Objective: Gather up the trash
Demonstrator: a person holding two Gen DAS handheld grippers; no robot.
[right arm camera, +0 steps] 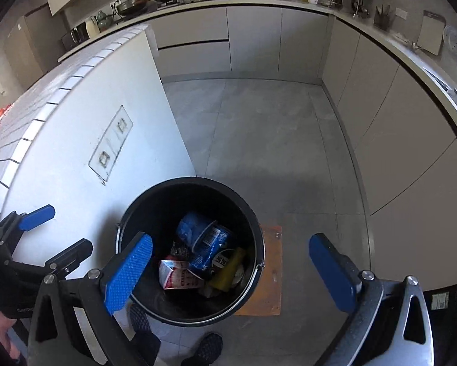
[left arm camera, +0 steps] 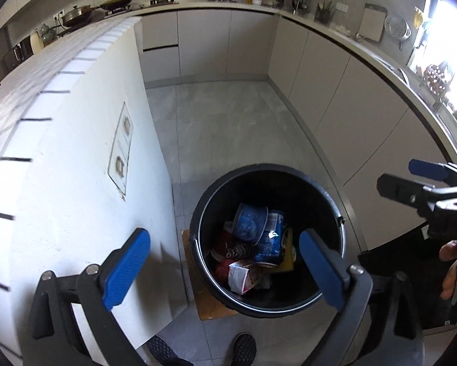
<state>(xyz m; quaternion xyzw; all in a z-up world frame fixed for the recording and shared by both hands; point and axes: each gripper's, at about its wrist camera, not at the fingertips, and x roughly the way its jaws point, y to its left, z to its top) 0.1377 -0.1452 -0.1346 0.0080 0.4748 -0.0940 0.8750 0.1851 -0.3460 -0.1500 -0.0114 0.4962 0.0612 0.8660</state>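
Note:
A black round trash bin stands on the floor below both grippers; it also shows in the right wrist view. It holds trash: a blue cup, a blue can, a red and white carton and a yellow wrapper. My left gripper is open and empty above the bin. My right gripper is open and empty above the bin's right side. The right gripper also shows at the right edge of the left wrist view.
A white tiled island rises at the left, close to the bin. A wooden board lies under the bin. Grey cabinets and a counter with kitchenware run along the back and right. My feet are near the bin.

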